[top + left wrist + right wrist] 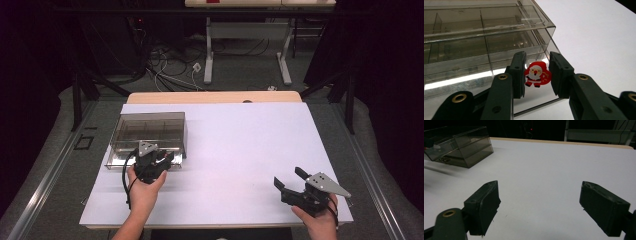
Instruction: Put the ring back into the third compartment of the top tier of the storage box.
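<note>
A dark room surrounds a table (pixel 240 97) whose pale wooden far edge shows beyond a white sheet (pixel 240 150) covering nearly all of its top. Past the table, grey carpet carries a tangle of cables (pixel 170 65), and the white legs of a second table (pixel 245 45) stand further back. Black curtains hang at both sides, and metal rails run along the floor left and right of the table.

At the sheet's far left sits a smoky clear box (pixel 150 135) with dividers inside, its lid swung down flat onto the sheet on the near side. In the left gripper view a small red-and-white Santa figure (pixel 537 74) lies on that lid, near its right end. The left gripper (pixel 161 161), held in a hand (pixel 142 187) at the near left, reaches over the lid; its jaws are narrowly parted with the Santa between them, one jaw looking to touch its left side and a gap on the other, so whether it is gripped I cannot tell.

The middle of the sheet is bare white. At the near right, the right gripper (pixel 289 178) is held low over the sheet in the other hand (pixel 320 222), its jaws spread wide around nothing.
</note>
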